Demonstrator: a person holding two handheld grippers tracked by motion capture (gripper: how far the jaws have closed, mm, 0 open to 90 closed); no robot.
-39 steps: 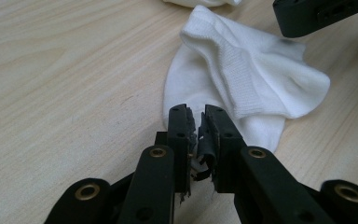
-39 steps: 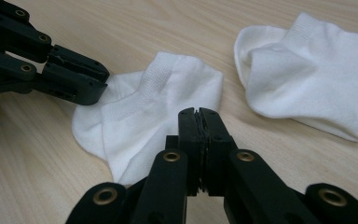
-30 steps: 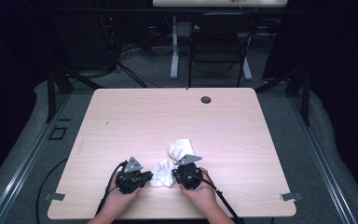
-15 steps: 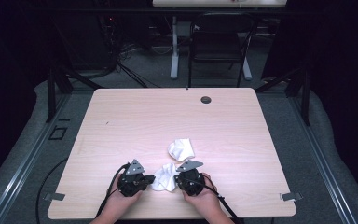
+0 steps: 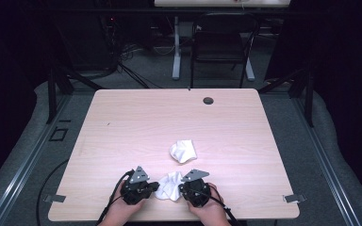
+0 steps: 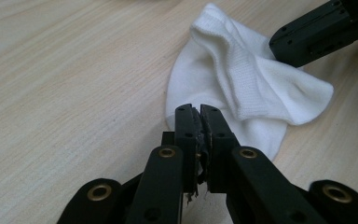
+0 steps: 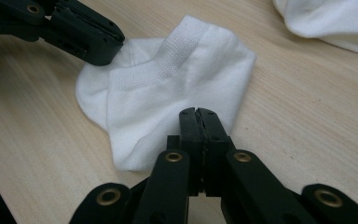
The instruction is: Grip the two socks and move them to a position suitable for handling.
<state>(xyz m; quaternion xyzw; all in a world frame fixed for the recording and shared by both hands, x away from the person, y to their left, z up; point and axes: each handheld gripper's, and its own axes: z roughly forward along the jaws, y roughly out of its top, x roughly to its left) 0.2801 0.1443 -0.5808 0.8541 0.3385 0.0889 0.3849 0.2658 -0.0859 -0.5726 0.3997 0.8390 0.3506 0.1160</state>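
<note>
We pinch the near sock (image 5: 168,186) at opposite edges, left gripper (image 6: 200,111) and right gripper (image 7: 198,113) both clamped on it, keeping it spread on the table (image 5: 136,122); the other sock (image 5: 184,150) waits just beyond

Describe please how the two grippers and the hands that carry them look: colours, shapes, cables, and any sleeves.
Both the left gripper and the right gripper are black, each topped by a grey three-cornered plate. Each has two straight black jaws on linked bars with brass-coloured pivot rivets, and worn dark pads on the inner faces. A black cable trails back from each. The left hand and right hand wear no gloves; no sleeves are visible.
</note>
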